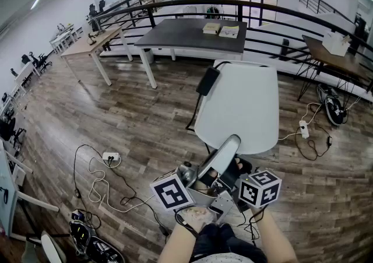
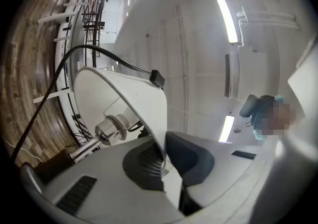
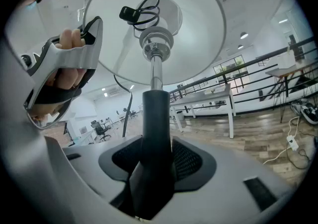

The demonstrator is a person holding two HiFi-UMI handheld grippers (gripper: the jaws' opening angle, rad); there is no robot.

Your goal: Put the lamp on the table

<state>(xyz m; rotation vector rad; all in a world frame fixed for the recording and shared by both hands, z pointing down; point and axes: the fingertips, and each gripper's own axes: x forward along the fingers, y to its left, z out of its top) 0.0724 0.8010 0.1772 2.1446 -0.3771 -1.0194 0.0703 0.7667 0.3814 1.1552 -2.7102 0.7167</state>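
I see: wood floor (image 1: 134, 122) | dark table (image 1: 186, 34) far, railing (image 1: 175, 3) behind | L gripper (image 2: 166, 166) clenched on lamp (image 1: 239, 107) shade rim (image 2: 149, 99) | R gripper (image 3: 151, 163) grasping stem (image 3: 156, 113).

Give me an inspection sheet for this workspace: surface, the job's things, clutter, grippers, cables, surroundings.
Surface: dark table ahead, mostly bare.
Job's things: lamp held in the air, not yet on the table.
Clutter: two flat things, perhaps books, at the table's far end.
Grippers: left gripper fingers shut on the rim of the shade; right gripper fingers clamp the dark stem.
Cables: lamp's black cord hangs beside the shade; power strips and loose cords on the floor.
Surroundings: black railing, more tables beyond.
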